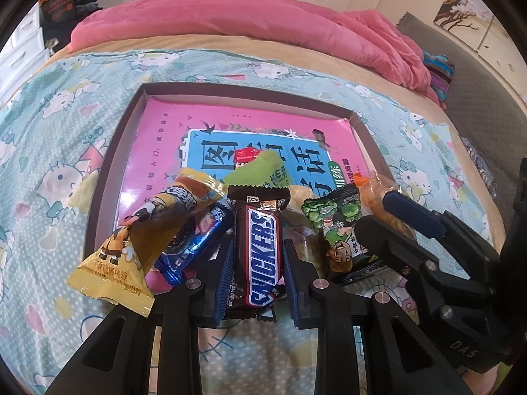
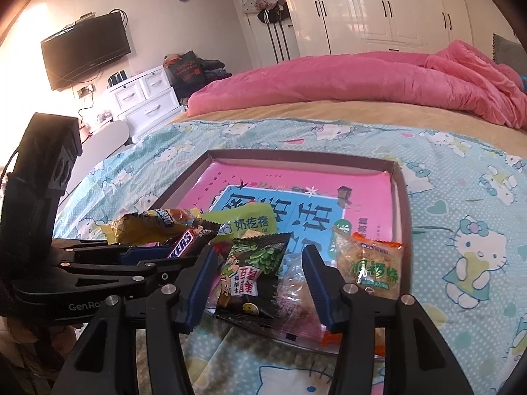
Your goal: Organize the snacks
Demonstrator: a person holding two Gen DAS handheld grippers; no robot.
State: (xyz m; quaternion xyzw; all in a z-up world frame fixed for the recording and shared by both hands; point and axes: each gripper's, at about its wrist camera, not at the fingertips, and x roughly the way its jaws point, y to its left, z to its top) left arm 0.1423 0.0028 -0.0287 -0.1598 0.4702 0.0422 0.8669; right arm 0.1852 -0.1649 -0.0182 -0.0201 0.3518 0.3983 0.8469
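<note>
Brown Snickers bar (image 1: 258, 256) pinched in left gripper (image 1: 257, 263) jaws, right gripper (image 2: 260, 283) jaws spread over green-pea packet (image 2: 253, 273), television (image 2: 85, 49) right view only.

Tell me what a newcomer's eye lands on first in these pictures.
First, the Snickers bar, clamped upright between the pads of the left tool at the near edge of the shallow box. Around it a heap of snack packets spills over that edge, among them a green pea packet lying between the open fingers of the right tool. Behind, a rumpled pink quilt lies across the Hello Kitty bedsheet.
</note>
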